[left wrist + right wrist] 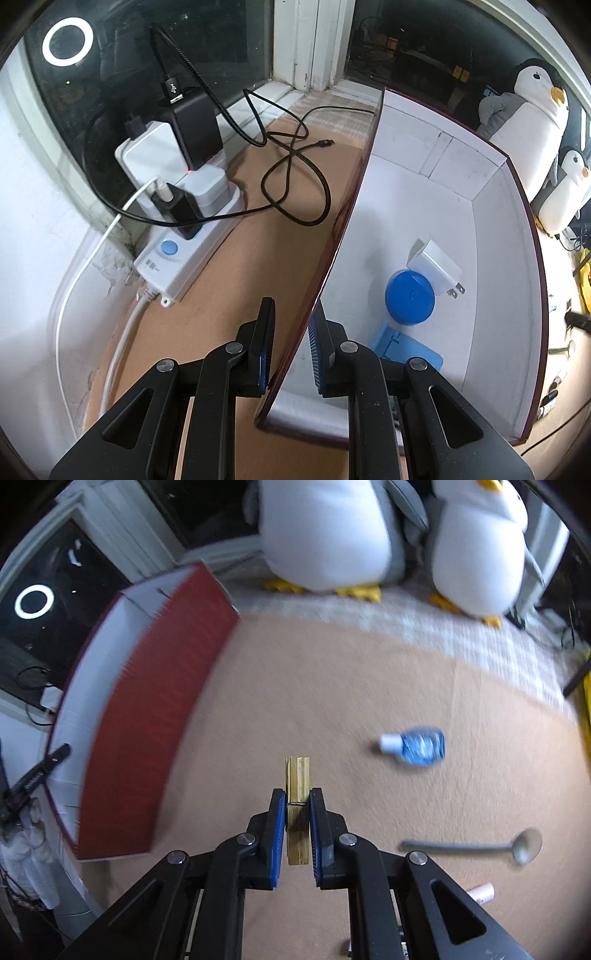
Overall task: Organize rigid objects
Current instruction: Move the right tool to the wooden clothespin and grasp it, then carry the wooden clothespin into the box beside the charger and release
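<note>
A red box with a white inside (424,192) stands on the brown mat; it also shows at the left of the right wrist view (155,716). Inside lie a white plug adapter (437,264), a blue round lid (409,297) and a blue flat piece (410,349). My left gripper (291,332) straddles the box's left wall near its front corner, one finger on each side, with a gap to the wall. My right gripper (297,812) is shut on a wooden clothespin (297,775) held above the mat, right of the box.
A small blue bottle (415,746), a grey spoon (476,847) and a pink tube (480,891) lie on the mat to the right. A power strip with chargers (184,206) and black cables (295,177) lie left of the box. Two penguin plush toys (369,535) stand behind.
</note>
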{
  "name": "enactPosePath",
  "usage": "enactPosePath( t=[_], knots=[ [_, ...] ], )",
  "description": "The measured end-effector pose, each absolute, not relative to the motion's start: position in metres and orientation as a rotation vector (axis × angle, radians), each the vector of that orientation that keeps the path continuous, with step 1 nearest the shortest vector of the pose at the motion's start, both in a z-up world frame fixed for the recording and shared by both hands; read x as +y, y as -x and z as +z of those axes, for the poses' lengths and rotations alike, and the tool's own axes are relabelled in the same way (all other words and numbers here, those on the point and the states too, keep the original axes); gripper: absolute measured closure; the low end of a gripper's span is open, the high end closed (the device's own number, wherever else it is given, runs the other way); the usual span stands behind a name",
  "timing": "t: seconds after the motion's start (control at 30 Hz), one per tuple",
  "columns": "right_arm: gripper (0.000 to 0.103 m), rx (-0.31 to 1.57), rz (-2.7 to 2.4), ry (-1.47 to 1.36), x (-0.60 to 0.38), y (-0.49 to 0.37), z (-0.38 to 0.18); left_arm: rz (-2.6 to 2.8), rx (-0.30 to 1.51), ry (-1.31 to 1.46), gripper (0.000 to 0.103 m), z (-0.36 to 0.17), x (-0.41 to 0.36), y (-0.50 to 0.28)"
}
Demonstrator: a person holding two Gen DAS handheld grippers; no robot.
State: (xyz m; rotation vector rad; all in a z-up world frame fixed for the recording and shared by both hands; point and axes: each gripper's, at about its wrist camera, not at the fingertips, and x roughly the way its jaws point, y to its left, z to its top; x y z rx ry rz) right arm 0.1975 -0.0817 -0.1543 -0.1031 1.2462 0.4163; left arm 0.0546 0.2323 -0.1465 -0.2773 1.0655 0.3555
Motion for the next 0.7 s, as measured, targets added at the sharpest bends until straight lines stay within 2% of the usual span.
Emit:
enactPosePath(
  t=[0.17, 0.33, 0.7],
  knots=[
    [0.092, 1.174, 0.504, 0.133, -0.043, -0.196, -0.117, 0.348, 1.068, 0.279, 0.087, -0.150, 0.235, -0.061],
    [0.092, 1.147, 0.566, 0.169, -0.002, -0.194, -0.103, 0.343, 1.064, 0.282, 0.087, -0.151, 0.235, -0.064],
    [0.092, 1.158, 0.641, 0.291, 0.089, -0.203, -0.108, 0.328, 1.055, 0.290, 0.089, -0.152, 0.237, -0.063]
  ],
)
